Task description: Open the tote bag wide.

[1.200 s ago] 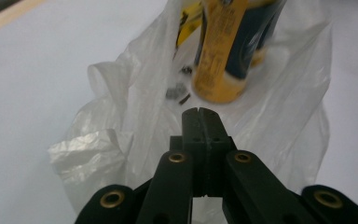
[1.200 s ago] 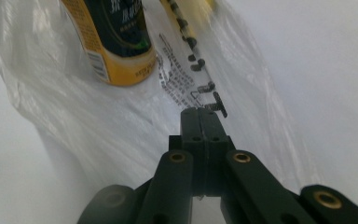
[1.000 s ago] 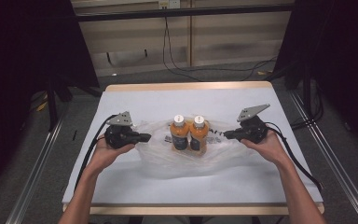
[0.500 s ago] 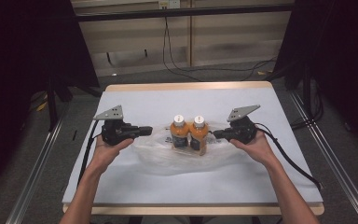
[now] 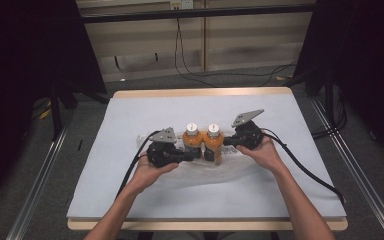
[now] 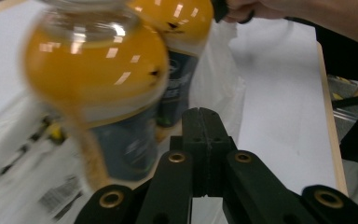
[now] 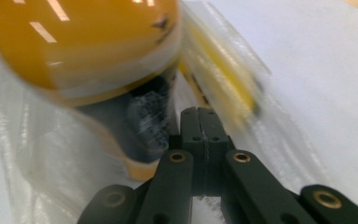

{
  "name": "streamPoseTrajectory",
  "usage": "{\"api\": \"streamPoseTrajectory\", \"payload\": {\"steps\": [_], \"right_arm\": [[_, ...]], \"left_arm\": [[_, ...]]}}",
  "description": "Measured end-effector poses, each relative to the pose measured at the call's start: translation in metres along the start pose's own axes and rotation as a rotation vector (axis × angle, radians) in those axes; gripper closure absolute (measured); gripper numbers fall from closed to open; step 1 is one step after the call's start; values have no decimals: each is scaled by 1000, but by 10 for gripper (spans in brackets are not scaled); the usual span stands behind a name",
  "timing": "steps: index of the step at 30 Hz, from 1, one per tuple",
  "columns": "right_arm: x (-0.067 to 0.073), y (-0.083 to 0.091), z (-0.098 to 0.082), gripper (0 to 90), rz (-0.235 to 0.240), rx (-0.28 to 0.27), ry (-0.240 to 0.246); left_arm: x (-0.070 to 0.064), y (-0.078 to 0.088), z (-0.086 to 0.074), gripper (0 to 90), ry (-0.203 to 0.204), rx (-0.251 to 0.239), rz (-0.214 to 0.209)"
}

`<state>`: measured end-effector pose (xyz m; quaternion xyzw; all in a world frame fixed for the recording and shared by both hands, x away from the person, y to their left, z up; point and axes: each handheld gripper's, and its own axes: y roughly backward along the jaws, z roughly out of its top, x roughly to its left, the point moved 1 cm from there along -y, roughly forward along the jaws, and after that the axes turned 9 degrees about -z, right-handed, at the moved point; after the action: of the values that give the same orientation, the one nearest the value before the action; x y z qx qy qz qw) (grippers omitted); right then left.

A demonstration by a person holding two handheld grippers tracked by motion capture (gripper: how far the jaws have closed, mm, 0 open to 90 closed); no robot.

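While you lean in from the near edge of the white-covered wooden table [image 5: 130, 115], your two hand-held black grippers close on a pair of clear bottles of orange juice standing upright side by side at the table's middle. Seen from above, your left gripper [image 5: 196, 154] points in from the left, its tip right at the base of the left juice bottle [image 5: 191, 140]; whether it touches is not clear. Your right gripper [image 5: 226, 142] points in from the right, its tip at the side of the right juice bottle [image 5: 213, 142]. Both bottles carry white caps and dark labels low on their bodies, and they stand on a crumpled clear plastic bag [image 5: 230, 170] spread flat beneath them. In the left gripper view, the jaws are pressed together with nothing between them, their tip [image 6: 207, 116] low beside the nearer bottle's dark label. In the right gripper view, the jaws again meet flush and pinch nothing, with the tip [image 7: 200, 114] beside the label of the nearer bottle and over the plastic film. A black cable [image 5: 310, 172] trails from your right gripper across the table toward its right edge.
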<state>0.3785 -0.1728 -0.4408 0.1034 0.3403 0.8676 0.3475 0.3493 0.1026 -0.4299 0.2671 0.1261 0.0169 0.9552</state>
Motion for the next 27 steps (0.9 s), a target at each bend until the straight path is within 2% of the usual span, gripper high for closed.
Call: {"api": "streamPoseTrajectory", "payload": {"steps": [2, 5, 6, 7, 9, 12, 14, 19, 20, 23, 27], "right_arm": [[-2, -3, 2, 900, -5, 4, 1], [-3, -8, 4, 900, 4, -4, -12], [-4, -10, 4, 900, 4, -4, -17], [-4, -12, 4, 900, 7, -3, -20], [-4, -18, 3, 900, 14, 5, -19], [-4, -26, 3, 900, 21, 9, -35], [-5, -29, 2, 900, 30, 1, -55], [-7, -39, 0, 900, 40, 30, -75], [-9, -41, 0, 900, 42, 33, -82], [-14, -47, -2, 900, 52, 49, -118], [-18, -58, -2, 900, 44, 96, -114]], "left_arm": [[0, -7, 0, 900, -3, 6, -6], [1, -15, -1, 900, -1, 28, 22], [2, -16, -2, 900, -2, 23, 39], [3, -19, -3, 900, 9, 21, 38], [3, -24, -5, 900, 4, 42, 38], [2, -31, -9, 900, -12, 101, 32], [0, -36, -12, 900, -8, 106, 30], [-3, -46, -18, 900, -18, 152, 34], [-3, -48, -19, 900, -27, 183, 41], [-4, -52, -25, 900, -19, 192, 34], [-6, -59, -32, 900, -25, 241, 18]]}}
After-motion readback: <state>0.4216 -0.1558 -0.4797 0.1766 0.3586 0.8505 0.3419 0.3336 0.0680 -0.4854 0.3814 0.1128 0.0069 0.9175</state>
